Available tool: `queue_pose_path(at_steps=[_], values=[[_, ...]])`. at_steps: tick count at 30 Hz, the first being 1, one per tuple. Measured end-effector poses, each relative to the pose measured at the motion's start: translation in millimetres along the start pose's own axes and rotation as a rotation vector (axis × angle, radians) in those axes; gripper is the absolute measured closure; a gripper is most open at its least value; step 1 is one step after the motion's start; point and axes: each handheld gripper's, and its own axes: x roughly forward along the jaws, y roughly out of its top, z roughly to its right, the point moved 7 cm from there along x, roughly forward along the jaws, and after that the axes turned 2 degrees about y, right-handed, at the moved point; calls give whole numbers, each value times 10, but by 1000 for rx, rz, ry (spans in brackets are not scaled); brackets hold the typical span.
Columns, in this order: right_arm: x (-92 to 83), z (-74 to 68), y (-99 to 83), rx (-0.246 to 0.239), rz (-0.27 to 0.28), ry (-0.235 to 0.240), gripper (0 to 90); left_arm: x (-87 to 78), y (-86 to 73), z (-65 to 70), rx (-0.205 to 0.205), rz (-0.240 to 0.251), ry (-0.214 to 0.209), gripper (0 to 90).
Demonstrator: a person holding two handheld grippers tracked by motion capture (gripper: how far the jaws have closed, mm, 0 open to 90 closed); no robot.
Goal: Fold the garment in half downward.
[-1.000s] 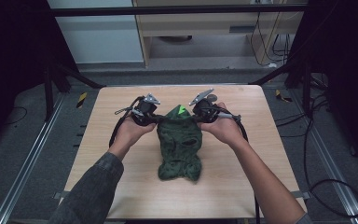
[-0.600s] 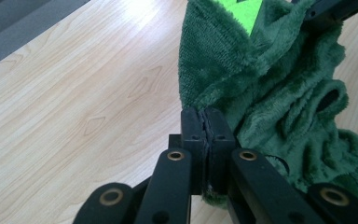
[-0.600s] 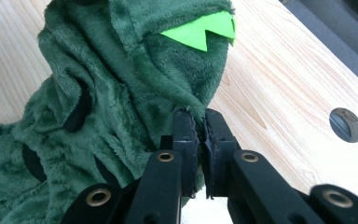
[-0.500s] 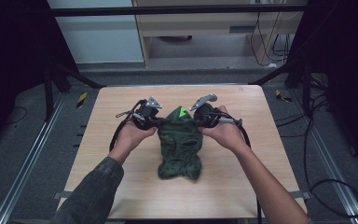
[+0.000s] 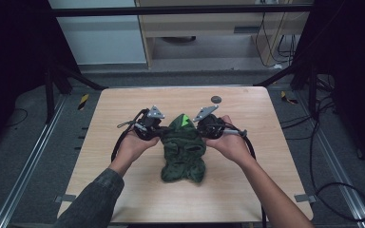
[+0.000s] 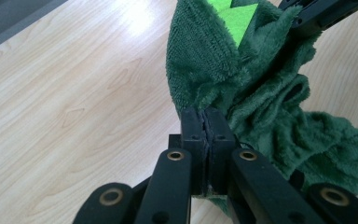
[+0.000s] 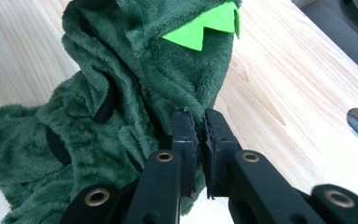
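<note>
I've got both grippers pinched on the green plush garment (image 5: pixel 183 151); L gripper (image 5: pixel 158 130) jaws clamped tight, fabric edge nipped between the pads (image 6: pixel 193 128) — no gap to speak of; R gripper (image 5: pixel 204 128) jaws also closed on a fold of the plush, pads (image 7: pixel 184 130) w/ a thin slit between them. Garment lies mid-table (image 5: pixel 123 102), its far end lifted between the grippers, rest trailing toward the near edge; bright green spikes (image 7: pixel 200 29) at the top. No readable labels or writing.
</note>
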Motion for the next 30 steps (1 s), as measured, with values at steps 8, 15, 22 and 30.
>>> queue_pose_path(at_steps=[8, 15, 22, 30], values=[[-12, -68, -61, -3, 2, 7, 834, -16, -22, 70, 10, 17, -4, 881], [-80, -138, -97, -14, 13, 11, 835, -77, -62, 148, 26, 27, -10, 881], [-160, -266, -108, -31, 36, 23, 836, -161, -107, 256, 41, 49, -19, 881], [-178, -403, -172, -43, 47, 34, 836, -217, -189, 364, 55, 55, -30, 880]])
